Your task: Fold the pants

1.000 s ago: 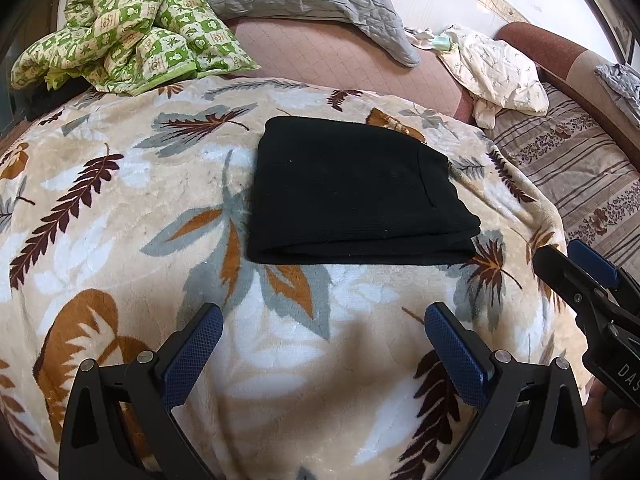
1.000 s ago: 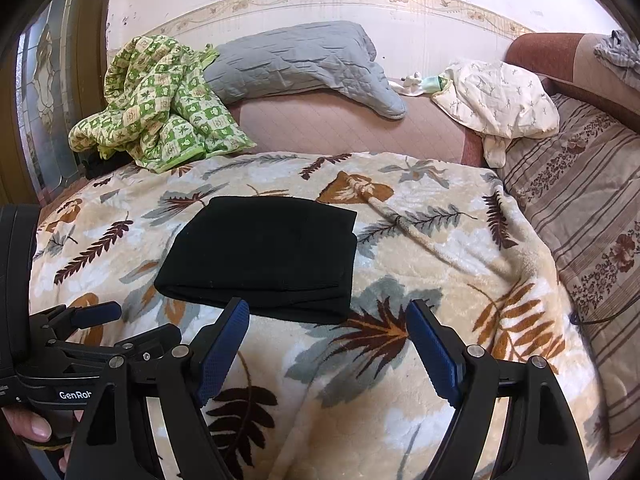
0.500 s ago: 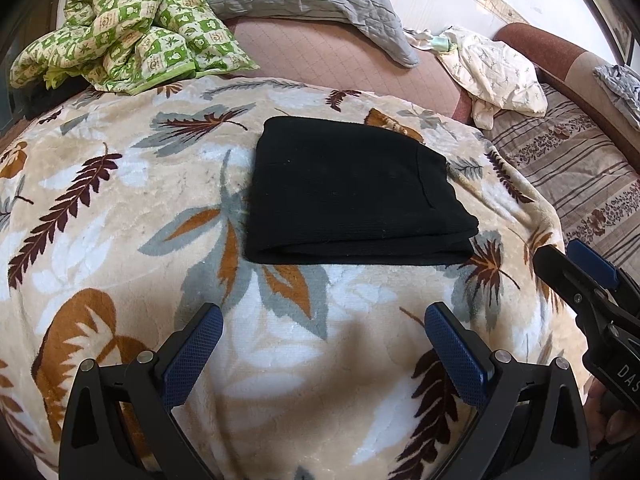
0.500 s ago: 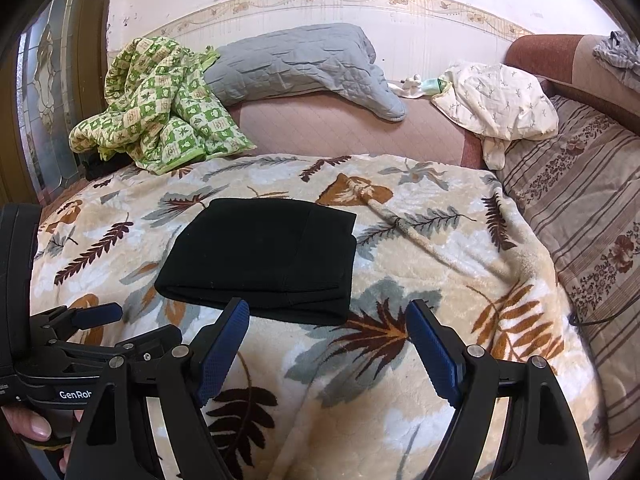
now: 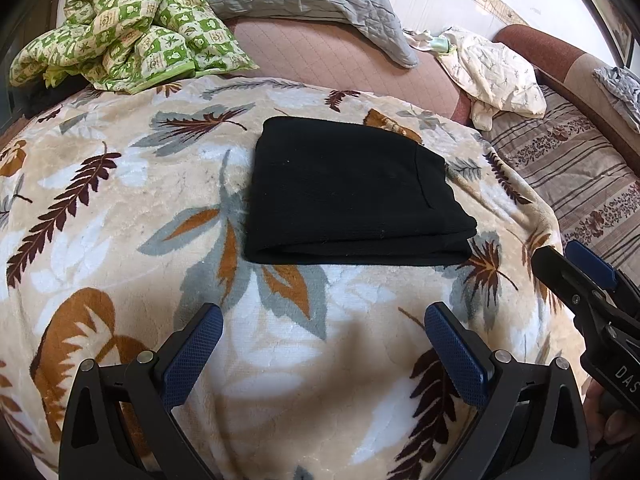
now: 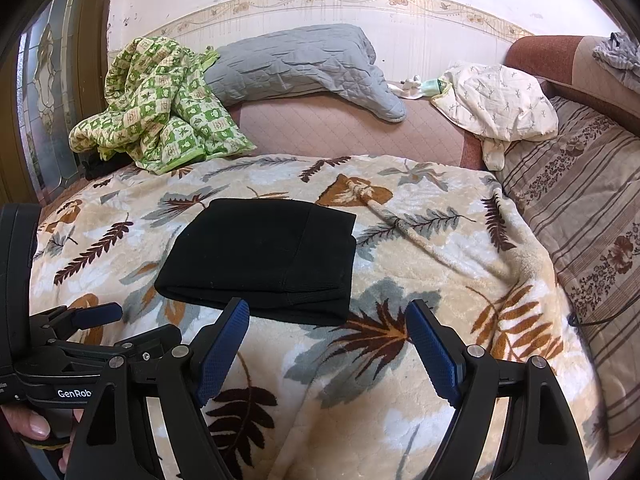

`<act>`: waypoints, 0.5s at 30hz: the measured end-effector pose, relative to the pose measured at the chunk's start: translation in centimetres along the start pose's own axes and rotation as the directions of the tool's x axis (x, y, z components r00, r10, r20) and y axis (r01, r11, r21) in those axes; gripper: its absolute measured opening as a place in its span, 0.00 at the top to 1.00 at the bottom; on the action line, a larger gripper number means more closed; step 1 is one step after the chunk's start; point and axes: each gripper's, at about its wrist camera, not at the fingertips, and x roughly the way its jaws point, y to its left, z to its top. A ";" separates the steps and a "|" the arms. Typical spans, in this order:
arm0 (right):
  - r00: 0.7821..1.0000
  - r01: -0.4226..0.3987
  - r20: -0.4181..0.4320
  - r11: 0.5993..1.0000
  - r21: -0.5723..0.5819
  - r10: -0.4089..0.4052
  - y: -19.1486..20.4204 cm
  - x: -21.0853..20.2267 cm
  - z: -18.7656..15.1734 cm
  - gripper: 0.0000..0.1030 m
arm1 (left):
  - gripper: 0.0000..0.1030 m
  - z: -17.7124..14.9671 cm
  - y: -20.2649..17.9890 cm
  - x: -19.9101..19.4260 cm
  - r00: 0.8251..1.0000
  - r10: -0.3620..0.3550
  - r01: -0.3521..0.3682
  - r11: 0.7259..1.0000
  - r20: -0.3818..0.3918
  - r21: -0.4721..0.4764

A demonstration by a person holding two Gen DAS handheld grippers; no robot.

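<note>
We see black pants [image 5: 352, 192] lying folded into a flat, roughly rectangular stack on a leaf-patterned blanket [image 5: 120, 240] spread over a bed. The doubled fold edge of the stack faces us, and a seam runs across its right part. In the left wrist view the pants sit near the middle of the blanket, beyond the tips of the left gripper [image 5: 322, 344]. Its jaws stand wide apart with only bare blanket between them, and nothing is held. The right gripper [image 6: 328, 344] is likewise spread wide and empty. In the right wrist view its left blue pad [image 6: 222, 344] overlaps the near edge of the pants, though we cannot tell whether it touches the cloth. Each gripper appears at the edge of the other's view, with fingers [image 6: 36, 426] of the person's hand visible on the left gripper's handle. Behind the blanket we note a crumpled green checked quilt [image 6: 160, 108], a grey pillow [image 6: 296, 64] and a cream bundle of cloth [image 6: 500, 100]. A striped floral cover [image 6: 580, 208] lies to the right of the blanket.
</note>
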 end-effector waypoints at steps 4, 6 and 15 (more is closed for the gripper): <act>1.000 -0.001 0.000 1.000 0.000 0.001 0.0 0.0 0.0 0.21 | 0.01 0.0 -0.1 0.0 1.000 -0.001 0.001 1.000 0.001 0.002; 1.000 -0.001 0.000 1.000 -0.001 0.001 0.0 0.0 0.0 0.21 | 0.01 0.0 -0.1 0.0 1.000 -0.005 0.005 1.000 0.002 0.000; 1.000 -0.001 0.001 1.000 -0.001 0.001 0.0 0.0 0.0 0.21 | 0.01 -0.5 -0.1 -1.0 0.998 0.018 -0.019 1.000 0.063 0.005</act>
